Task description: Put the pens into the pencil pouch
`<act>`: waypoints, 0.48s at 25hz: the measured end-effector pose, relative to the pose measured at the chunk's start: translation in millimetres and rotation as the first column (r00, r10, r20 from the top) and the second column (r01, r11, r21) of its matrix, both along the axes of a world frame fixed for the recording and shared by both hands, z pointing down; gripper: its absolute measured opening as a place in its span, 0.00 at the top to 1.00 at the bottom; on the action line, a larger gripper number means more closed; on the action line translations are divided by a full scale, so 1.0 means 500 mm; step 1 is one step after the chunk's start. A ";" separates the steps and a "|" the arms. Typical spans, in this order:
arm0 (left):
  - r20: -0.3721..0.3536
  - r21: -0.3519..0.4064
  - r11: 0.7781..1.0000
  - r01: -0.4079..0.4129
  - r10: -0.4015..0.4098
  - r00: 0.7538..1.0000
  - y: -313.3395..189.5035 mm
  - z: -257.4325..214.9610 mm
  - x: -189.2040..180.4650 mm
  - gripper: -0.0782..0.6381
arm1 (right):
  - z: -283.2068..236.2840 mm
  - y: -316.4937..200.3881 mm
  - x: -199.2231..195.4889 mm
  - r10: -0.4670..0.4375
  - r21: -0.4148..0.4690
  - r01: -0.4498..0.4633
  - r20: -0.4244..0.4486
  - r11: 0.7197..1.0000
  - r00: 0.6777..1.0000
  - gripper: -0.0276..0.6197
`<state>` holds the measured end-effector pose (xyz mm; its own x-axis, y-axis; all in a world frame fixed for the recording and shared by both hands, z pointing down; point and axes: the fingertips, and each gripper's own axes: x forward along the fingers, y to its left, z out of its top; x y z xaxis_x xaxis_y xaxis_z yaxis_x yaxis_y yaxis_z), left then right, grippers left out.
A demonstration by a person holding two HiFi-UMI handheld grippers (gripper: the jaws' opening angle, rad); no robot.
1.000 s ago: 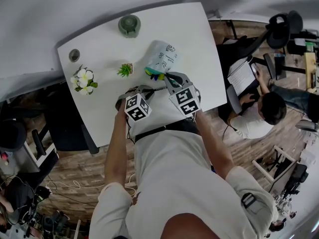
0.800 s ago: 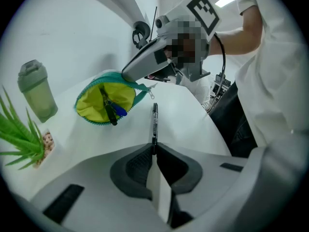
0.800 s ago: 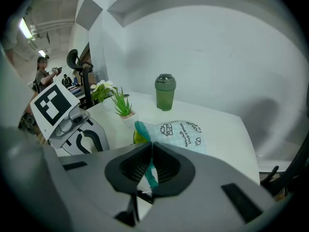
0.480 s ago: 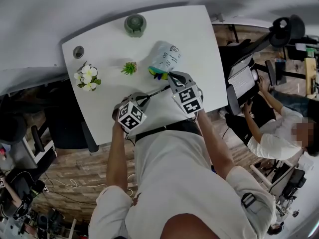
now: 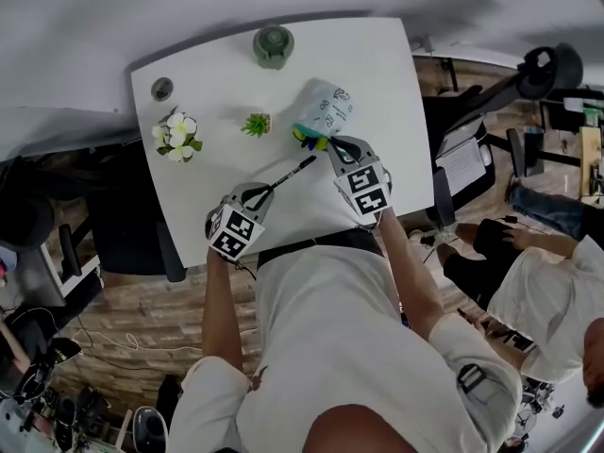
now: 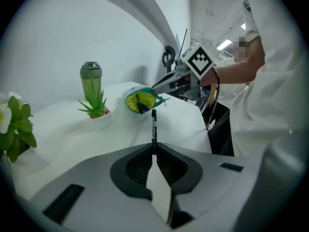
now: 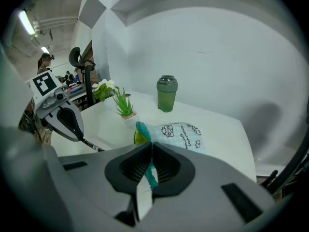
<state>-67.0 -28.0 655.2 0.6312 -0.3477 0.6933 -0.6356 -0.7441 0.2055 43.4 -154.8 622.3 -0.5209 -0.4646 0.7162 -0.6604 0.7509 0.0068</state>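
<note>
A pale blue printed pencil pouch (image 5: 327, 109) lies on the white table (image 5: 217, 83), its teal-edged mouth facing me. My right gripper (image 5: 332, 145) is shut on that teal rim (image 7: 144, 131) and holds the mouth up. Coloured pens show inside the yellow-green lining (image 6: 138, 102). My left gripper (image 5: 253, 194) is shut on the end of a black pen (image 5: 293, 170), which sticks out of the jaws toward the pouch mouth, its tip a short way from it. In the left gripper view the pen (image 6: 154, 126) points at the pouch, beside my right gripper (image 6: 159, 87).
A green lidded cup (image 5: 273, 45) stands at the table's far edge. A small potted plant (image 5: 256, 123) sits left of the pouch, white flowers (image 5: 179, 136) further left, a small round object (image 5: 162, 89) behind them. Seated people and chairs are at the right.
My left gripper has drawn back to the left, toward the table's near edge, rolling as it went, with the black pen in it. The right gripper has stayed on the pouch rim.
</note>
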 end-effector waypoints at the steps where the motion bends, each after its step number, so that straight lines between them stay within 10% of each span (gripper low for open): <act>1: -0.006 0.000 1.000 0.023 -0.023 1.000 -0.002 -0.003 -0.006 0.86 | -0.001 0.001 0.000 0.000 -0.001 0.000 0.001 1.000 1.000 0.93; 12: -0.050 0.019 0.994 0.112 -0.111 0.993 -0.089 -0.017 0.027 0.86 | -0.004 0.000 -0.009 -0.001 -0.001 0.001 0.012 1.000 1.000 0.93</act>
